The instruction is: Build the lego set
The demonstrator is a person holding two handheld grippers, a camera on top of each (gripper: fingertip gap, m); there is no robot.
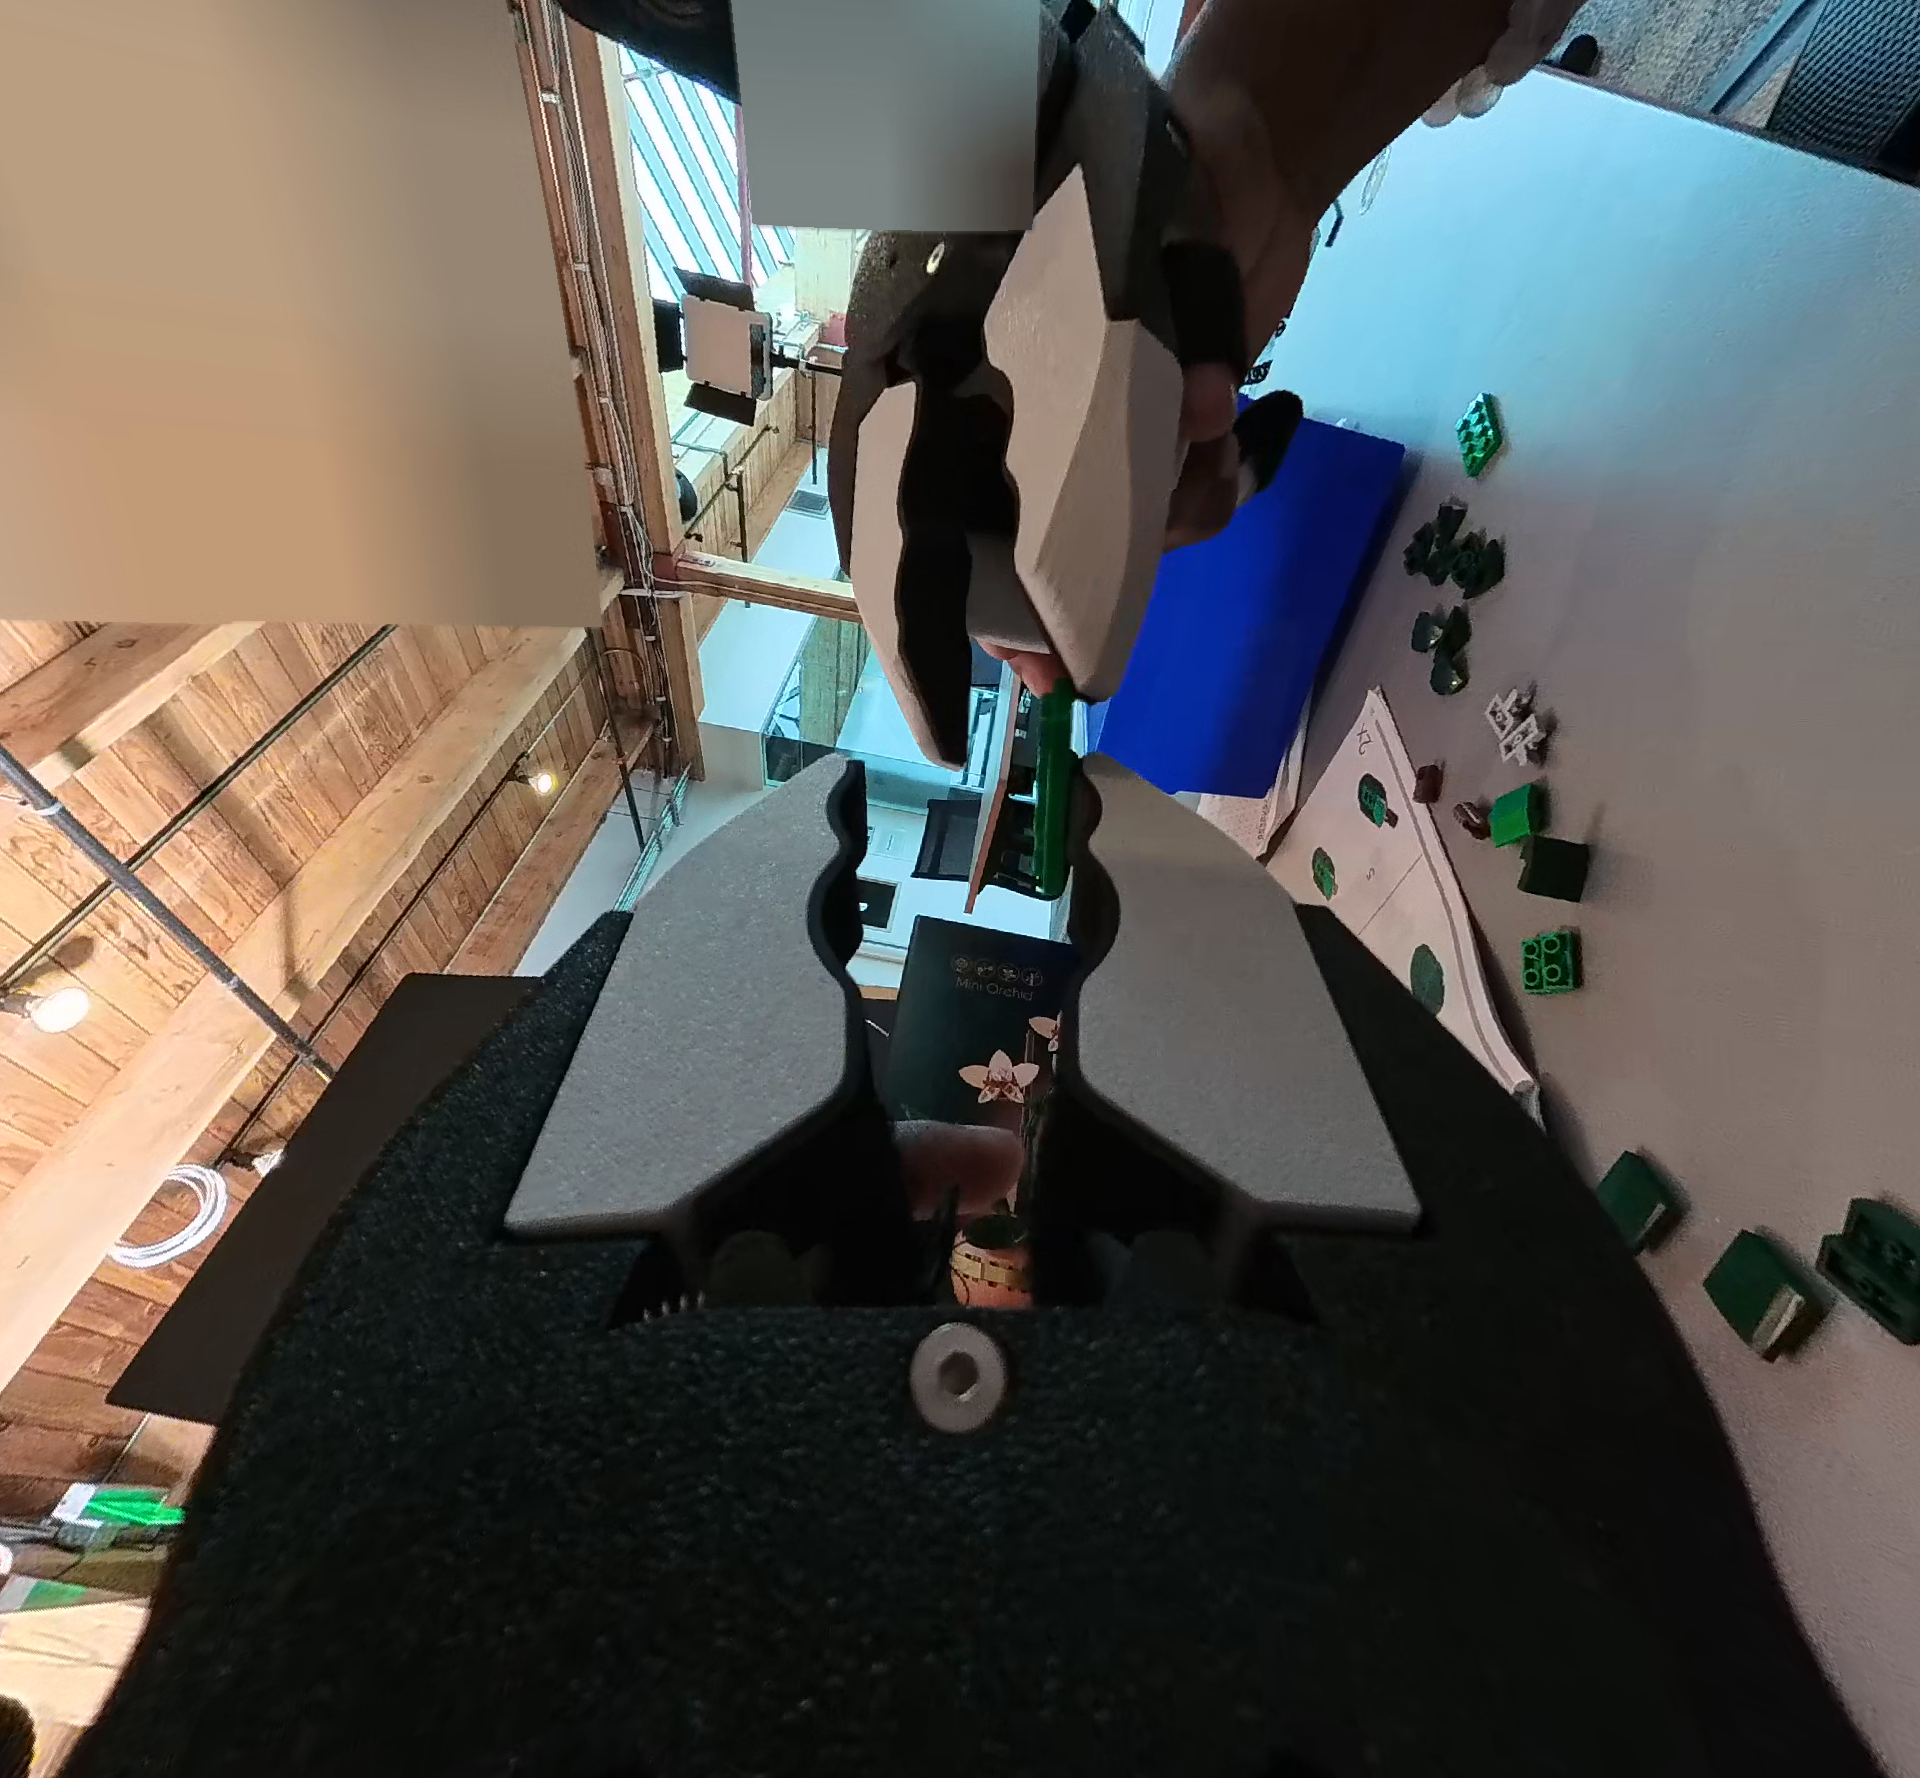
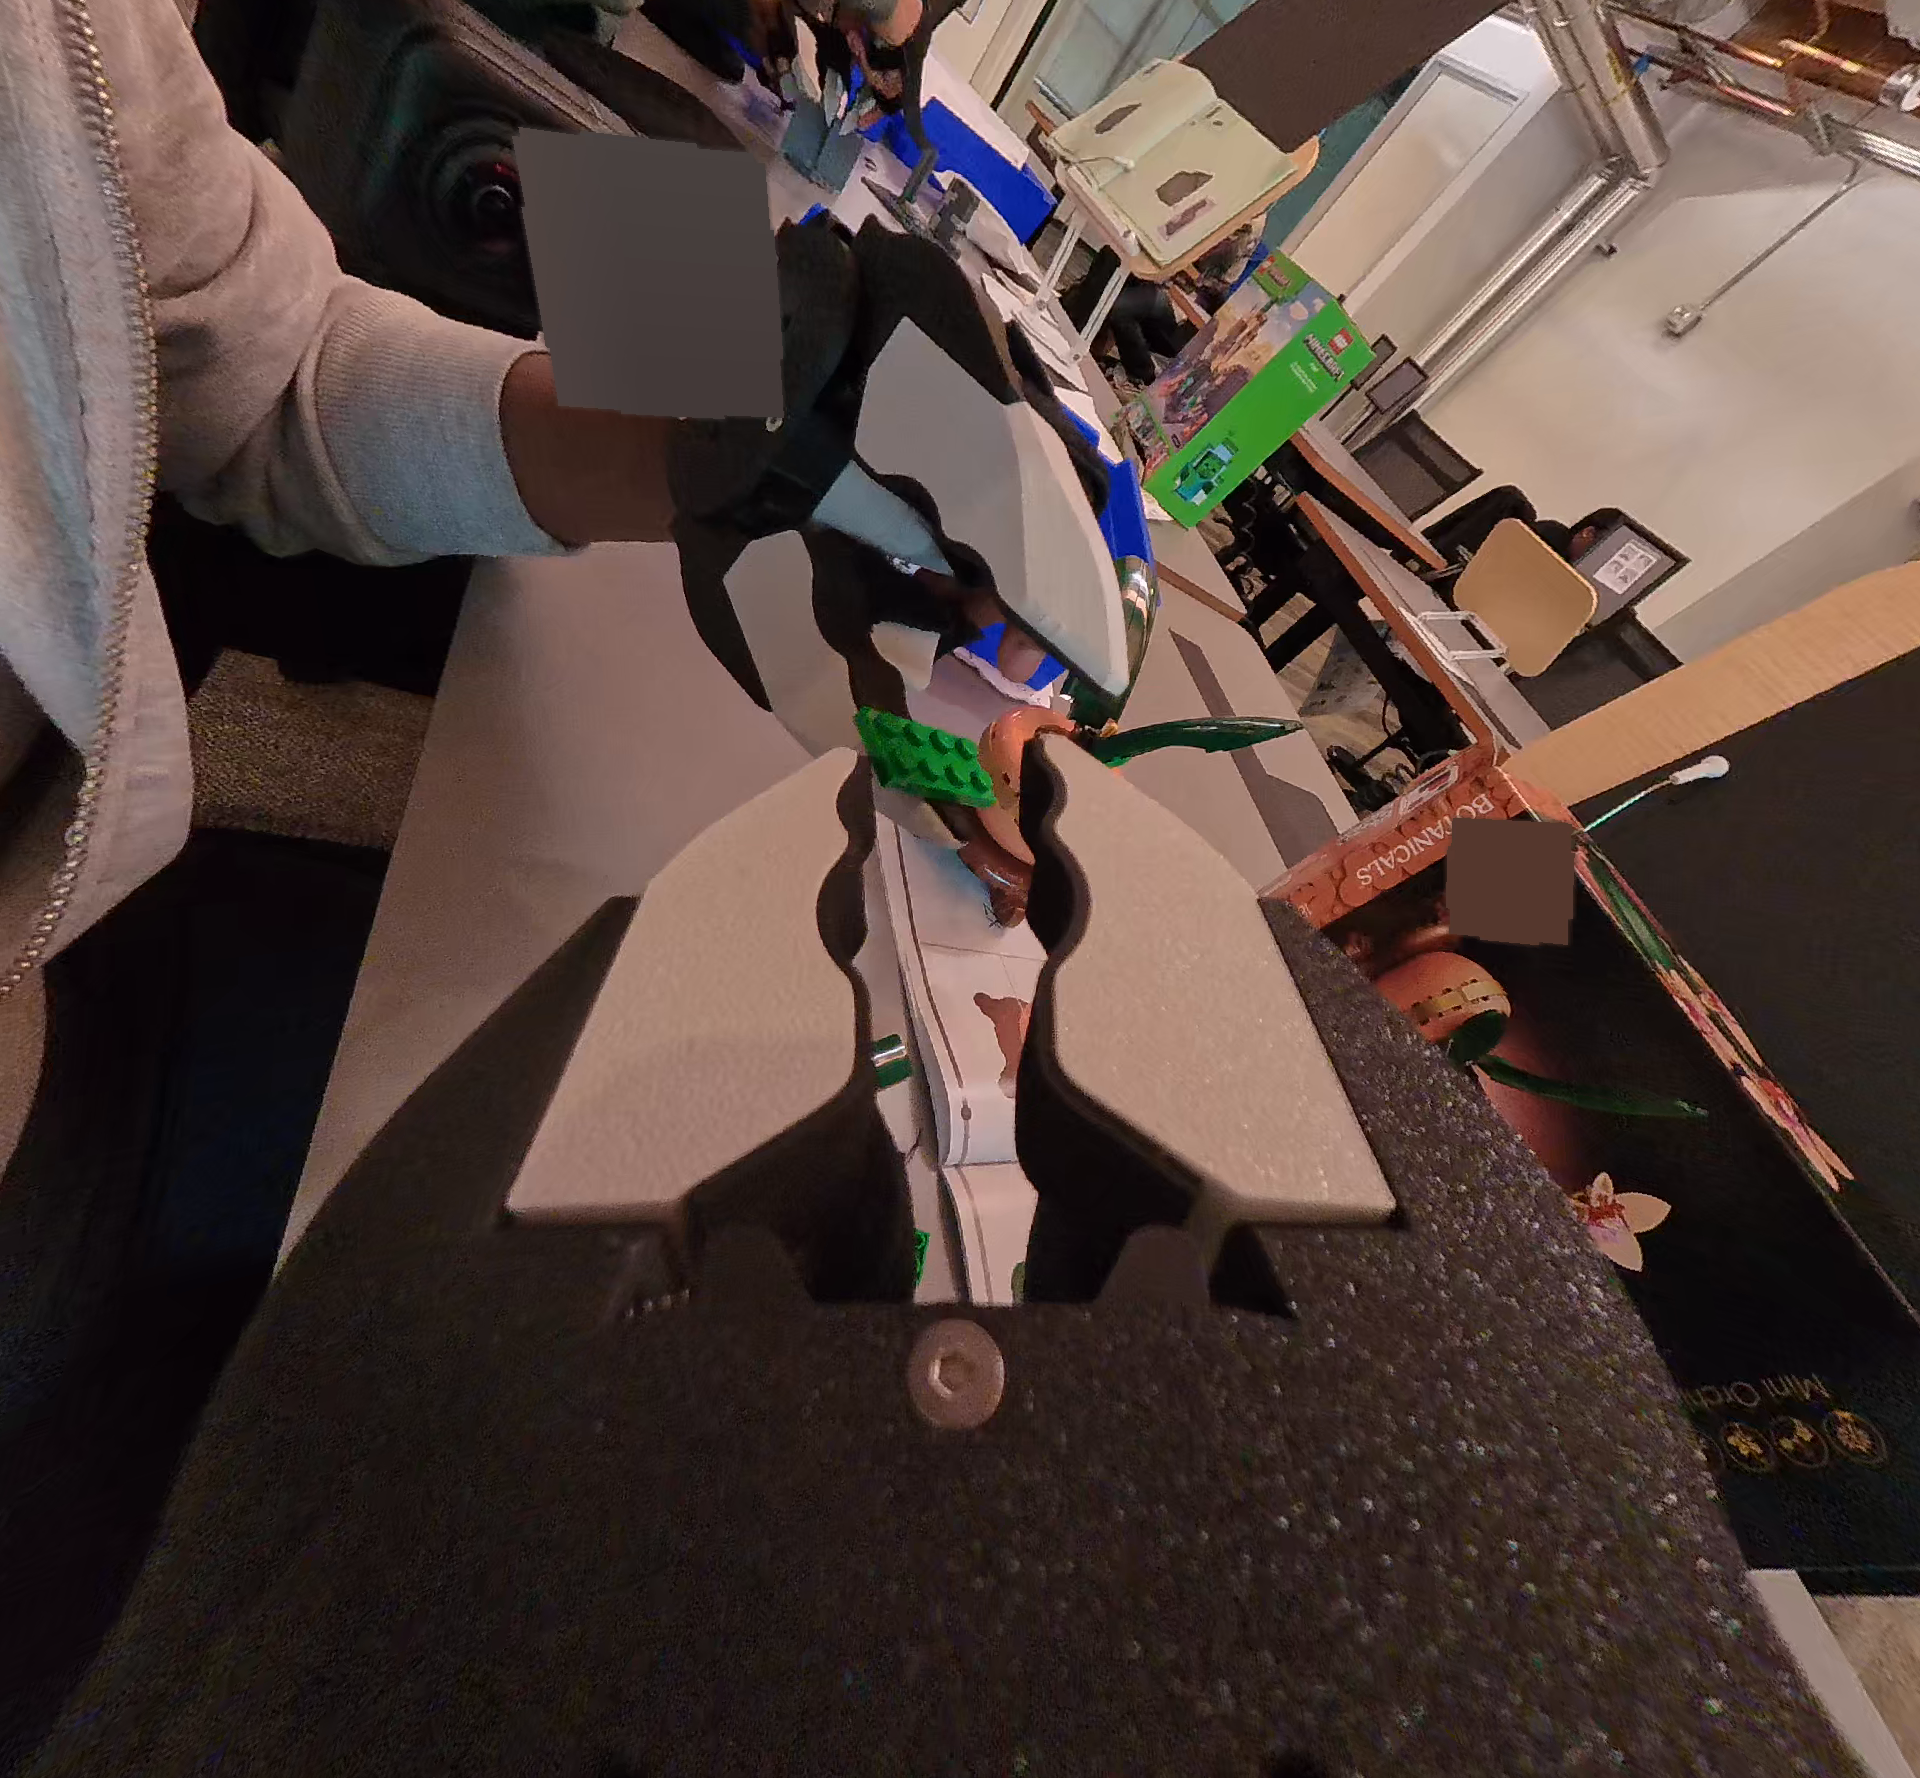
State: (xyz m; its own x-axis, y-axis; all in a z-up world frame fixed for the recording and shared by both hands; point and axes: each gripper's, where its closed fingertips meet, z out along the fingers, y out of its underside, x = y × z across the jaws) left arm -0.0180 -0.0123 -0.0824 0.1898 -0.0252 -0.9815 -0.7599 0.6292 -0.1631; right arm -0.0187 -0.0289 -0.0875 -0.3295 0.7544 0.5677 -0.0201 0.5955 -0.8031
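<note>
The left gripper and the right gripper meet tip to tip above the table, both with their fingers a narrow gap apart. Between them hangs the partly built lego model: a bright green studded plate joined to a tan and brown rounded pot piece, with a long dark green leaf sticking out sideways. In the left wrist view the plate appears edge-on as a thin green strip against the inner face of one finger of the left gripper; whether either gripper truly clamps the model cannot be told.

The dark product box, with an orchid picture on it, stands closed on the table near the grippers. A flat blue box lies farther back; its contents are not visible.

Loose green bricks and small dark green pieces lie scattered on the table beside the open instruction booklet.
</note>
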